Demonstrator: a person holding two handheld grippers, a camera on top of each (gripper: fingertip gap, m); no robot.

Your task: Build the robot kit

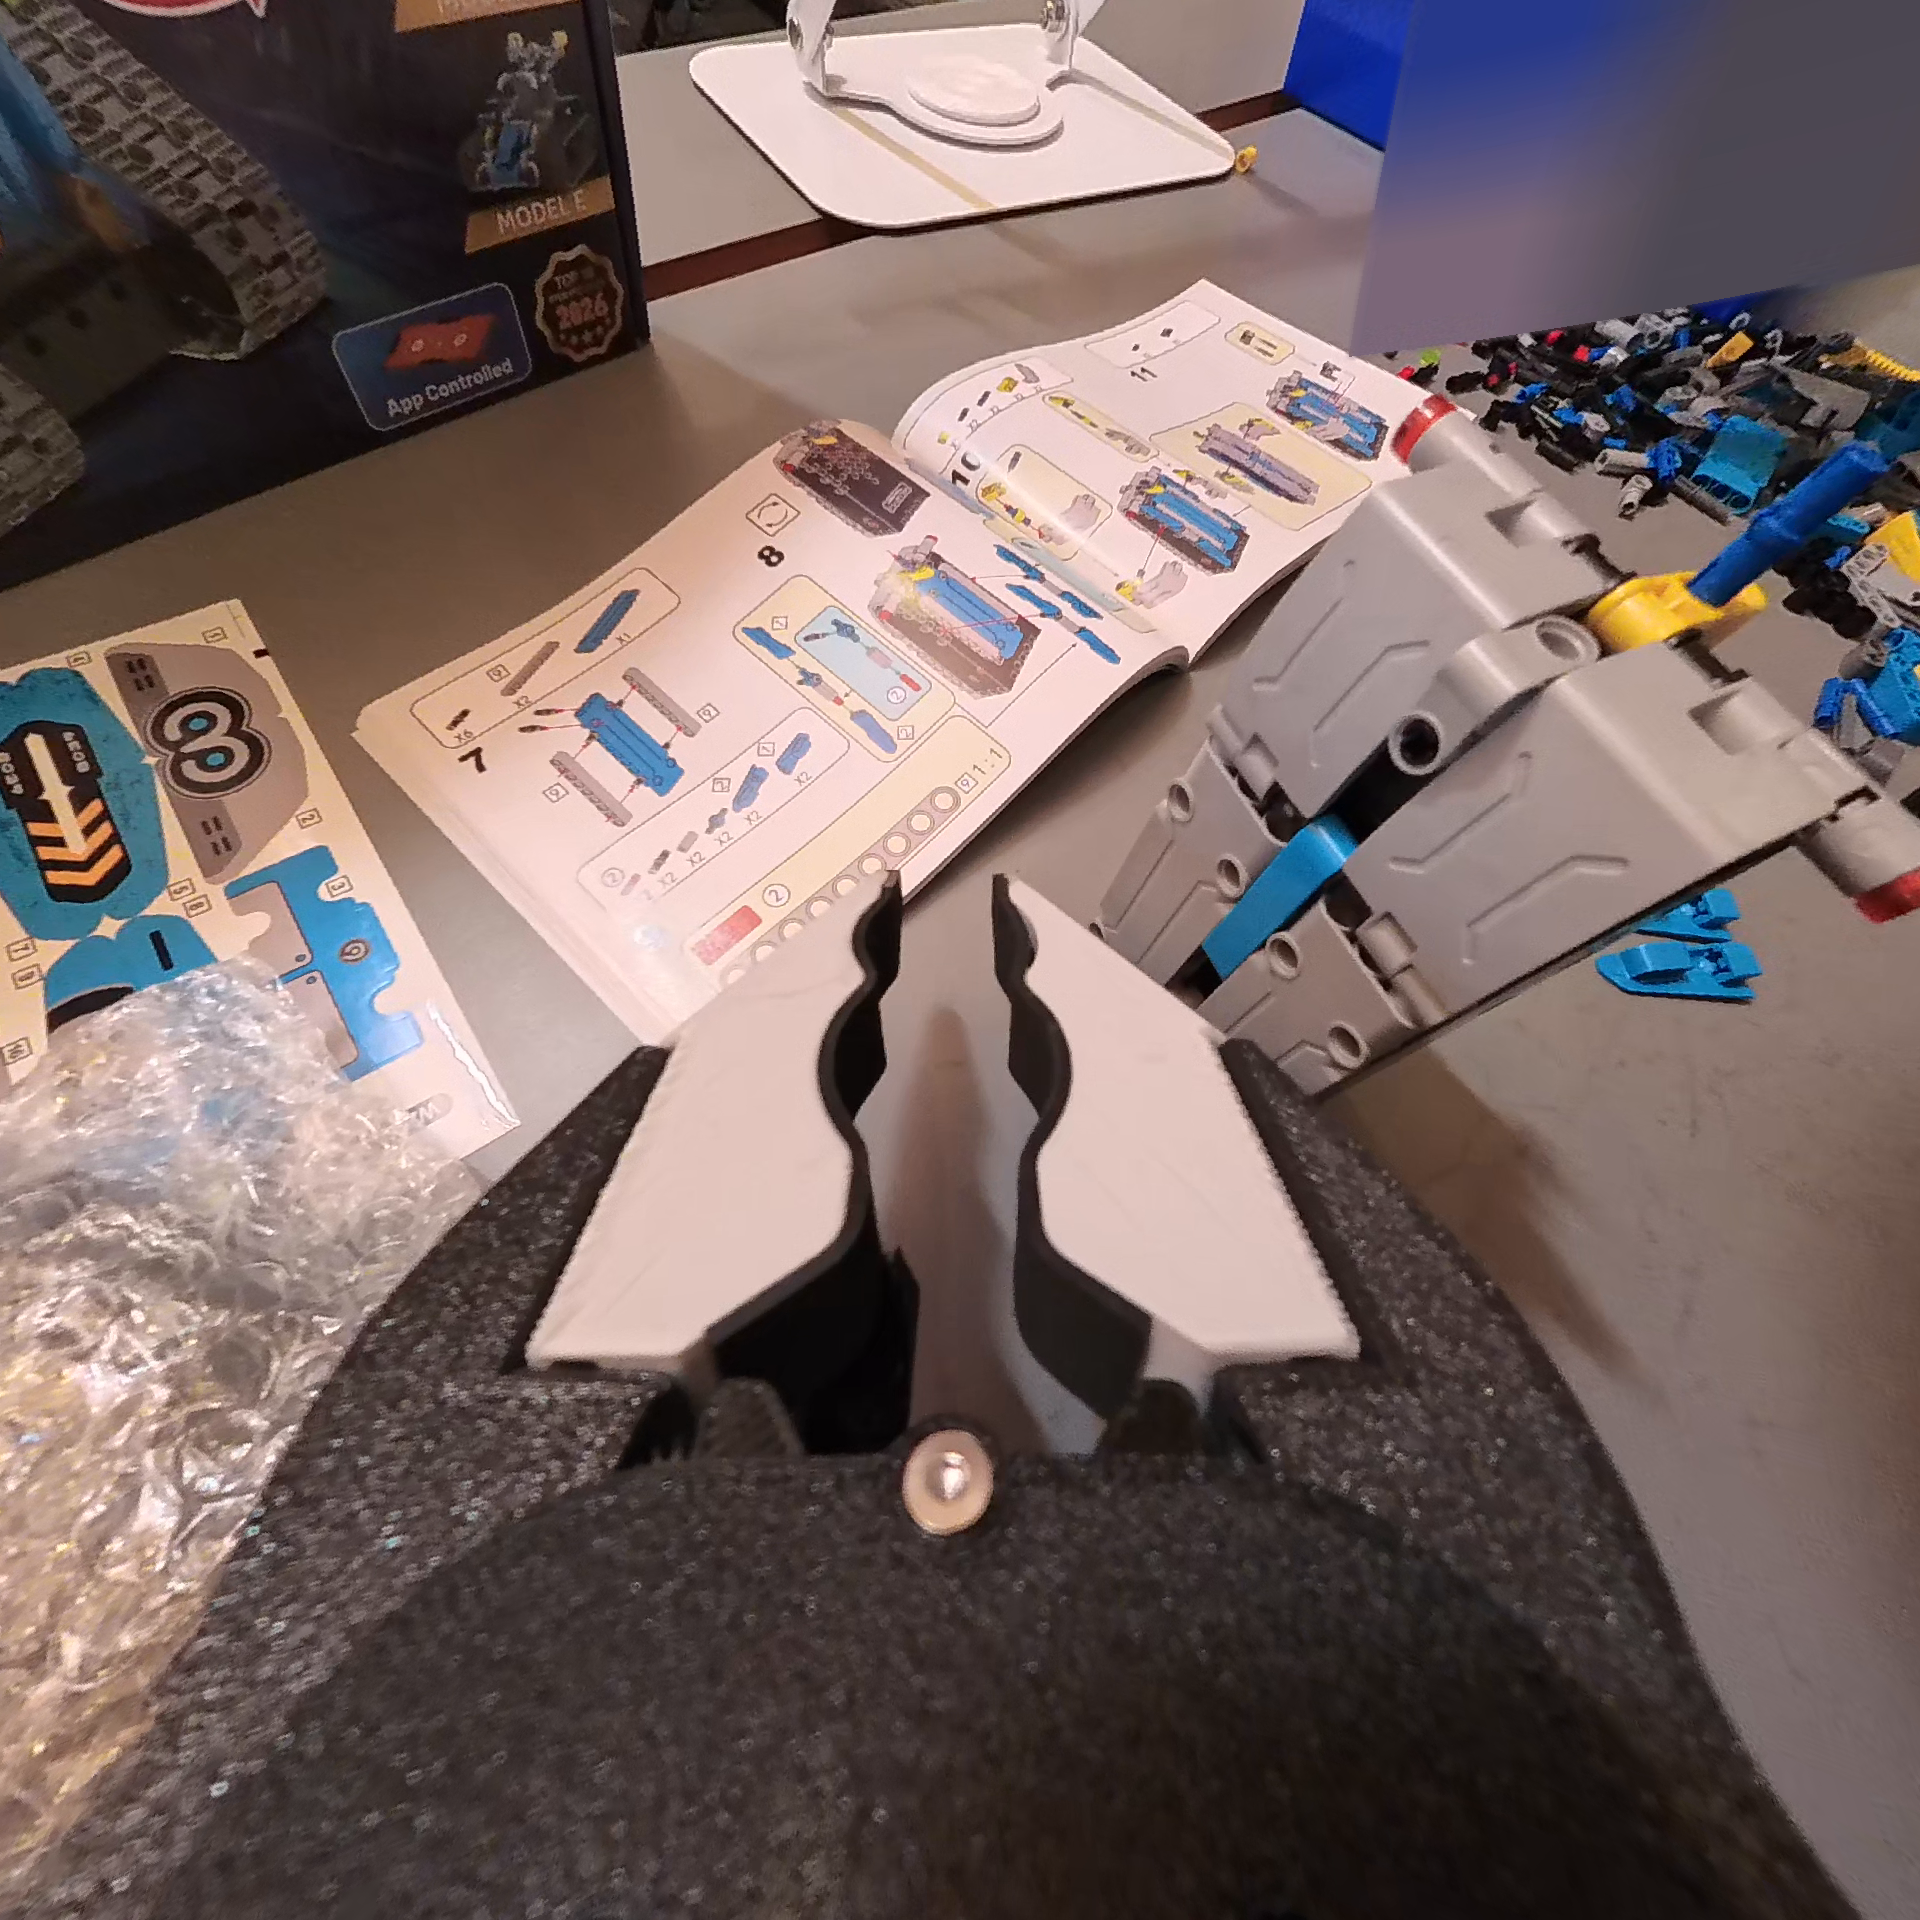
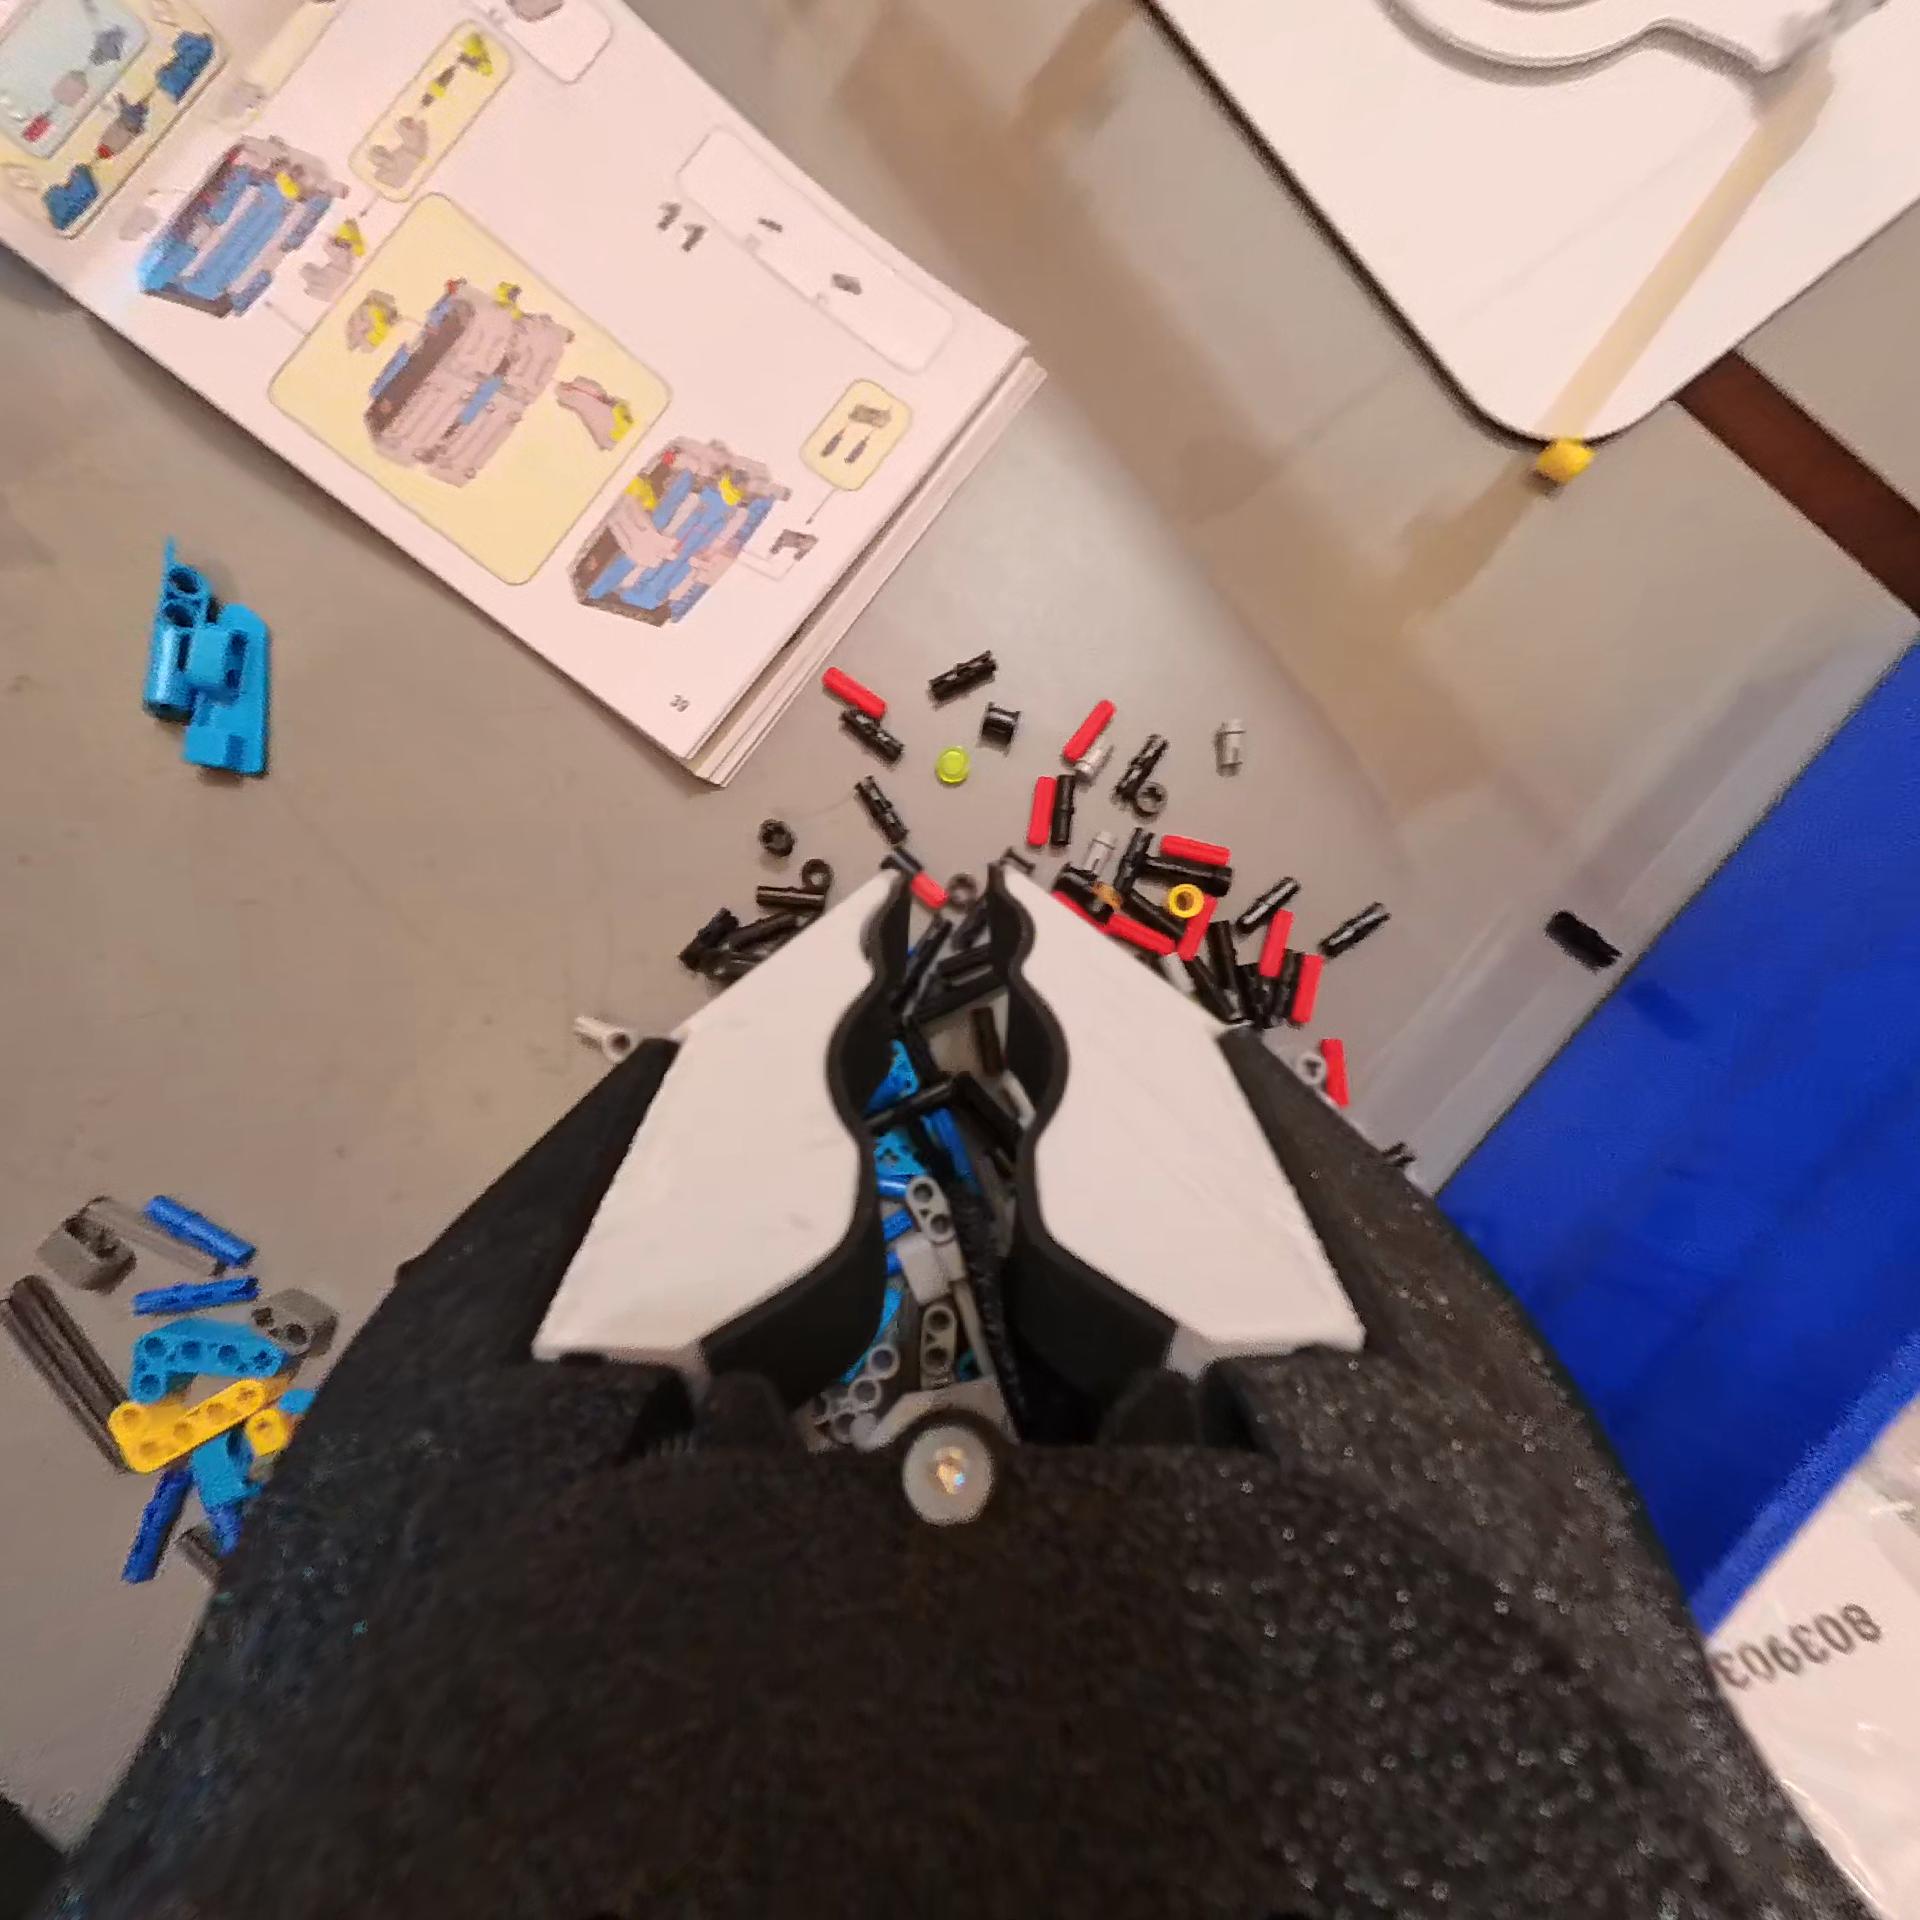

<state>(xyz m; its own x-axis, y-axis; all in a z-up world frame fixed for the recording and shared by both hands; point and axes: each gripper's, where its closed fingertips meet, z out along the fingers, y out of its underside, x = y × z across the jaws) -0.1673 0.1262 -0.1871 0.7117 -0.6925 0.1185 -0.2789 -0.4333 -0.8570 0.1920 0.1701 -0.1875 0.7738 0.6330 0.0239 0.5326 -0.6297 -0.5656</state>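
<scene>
The left gripper (image 1: pixel 943 894) hovers over the grey table (image 1: pixel 1558 1299), its jaws slightly apart with nothing between them, tips above the edge of the open instruction booklet (image 1: pixel 831 665). Just beside it to the right stands a grey and blue brick assembly (image 1: pixel 1455 748). The right gripper (image 2: pixel 943 888) hangs over a scatter of red and black pins (image 2: pixel 1143 862), jaws narrowly apart, gripping nothing.

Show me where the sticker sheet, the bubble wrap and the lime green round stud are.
sticker sheet (image 1: pixel 208 831), left wrist view, middle of the sheet.
bubble wrap (image 1: pixel 156 1299), left wrist view, centre of the crumpled wrap.
lime green round stud (image 2: pixel 951 766), right wrist view, its top face.
</scene>
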